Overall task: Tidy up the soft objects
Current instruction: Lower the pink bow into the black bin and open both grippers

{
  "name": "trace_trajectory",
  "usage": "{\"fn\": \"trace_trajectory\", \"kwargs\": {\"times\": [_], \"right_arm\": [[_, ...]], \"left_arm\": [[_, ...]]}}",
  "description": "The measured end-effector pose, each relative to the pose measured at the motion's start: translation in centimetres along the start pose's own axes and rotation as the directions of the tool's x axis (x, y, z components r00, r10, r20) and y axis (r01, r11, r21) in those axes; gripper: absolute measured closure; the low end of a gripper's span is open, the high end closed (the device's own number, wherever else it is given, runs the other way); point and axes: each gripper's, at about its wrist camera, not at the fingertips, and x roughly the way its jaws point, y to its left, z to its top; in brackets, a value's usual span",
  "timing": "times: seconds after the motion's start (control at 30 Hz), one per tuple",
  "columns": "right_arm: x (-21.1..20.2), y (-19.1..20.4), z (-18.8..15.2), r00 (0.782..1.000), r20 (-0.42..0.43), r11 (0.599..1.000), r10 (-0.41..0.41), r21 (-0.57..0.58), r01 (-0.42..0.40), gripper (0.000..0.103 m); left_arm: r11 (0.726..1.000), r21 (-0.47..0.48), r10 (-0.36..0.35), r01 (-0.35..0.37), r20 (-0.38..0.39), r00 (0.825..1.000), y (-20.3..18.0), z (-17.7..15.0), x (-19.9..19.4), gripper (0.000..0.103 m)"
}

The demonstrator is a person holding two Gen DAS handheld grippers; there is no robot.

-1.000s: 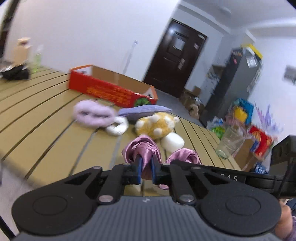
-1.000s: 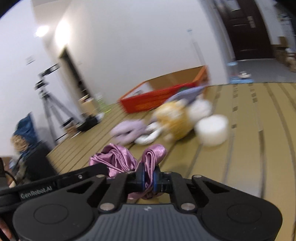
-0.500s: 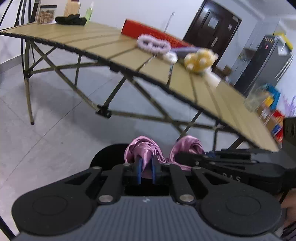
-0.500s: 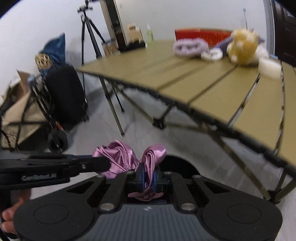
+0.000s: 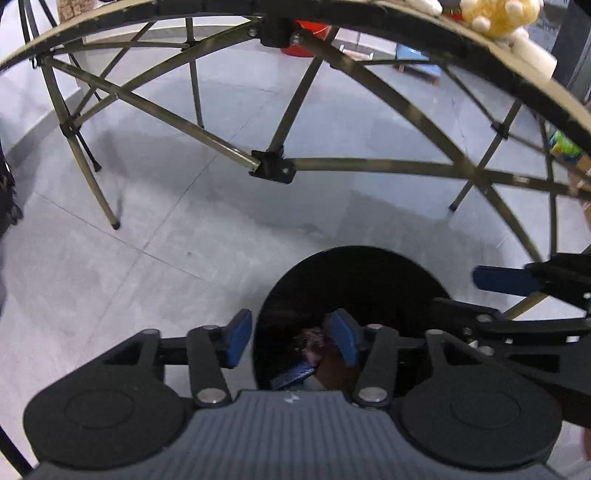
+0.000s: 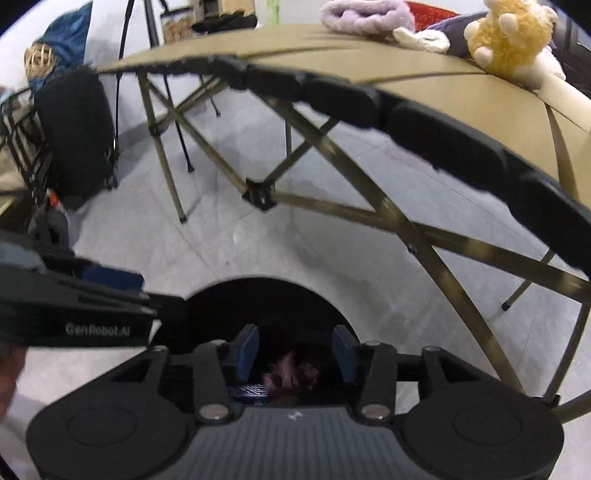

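Note:
A pink satin cloth (image 5: 312, 341) (image 6: 291, 373) lies down inside a black round bin (image 5: 351, 269) (image 6: 258, 295) on the grey floor. My left gripper (image 5: 291, 336) hangs open over the bin's mouth, nothing between its blue pads. My right gripper (image 6: 295, 350) is open too, just above the same bin, with the cloth below it. Each gripper shows in the other's view: the right one (image 5: 517, 284) at the right edge, the left one (image 6: 92, 317) at the left edge. A yellow plush toy (image 6: 506, 37) (image 5: 498, 14), a lilac fluffy piece (image 6: 365, 14) and a white soft item (image 6: 424, 38) lie on the table top.
The folding table (image 6: 461, 96) arches overhead, its crossed metal legs (image 5: 273, 166) (image 6: 258, 192) standing just beyond the bin. A black bag (image 6: 74, 136) and a tripod (image 6: 147, 44) stand to the left. A hand (image 6: 7, 376) shows at the left edge.
Both grippers went down below the table edge to the black bin and opened. The pink satin cloth, held by both before, now lies inside the bin.

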Motion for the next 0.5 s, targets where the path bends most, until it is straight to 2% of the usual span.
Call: {"fn": "trace_trajectory", "kwargs": {"times": [0.07,0.2,0.5], "right_arm": [[0.1,-0.3,-0.3,0.999,-0.039,1.0,0.008,0.007,-0.007,0.059],[0.2,-0.4,-0.6,0.996,-0.082,1.0,0.018,0.015,-0.017,0.059],[-0.6,-0.3,-0.7,0.998,-0.061,1.0,0.017,-0.001,-0.017,0.059]], "left_arm": [[1.0,0.023,0.01,-0.01,-0.01,1.0,-0.3,-0.1,0.0,0.045],[0.999,0.032,-0.017,0.017,-0.004,1.0,-0.8,0.1,-0.5,0.038],[0.999,0.044,-0.001,0.001,0.006,1.0,-0.8,-0.3,-0.9,0.035]]}}
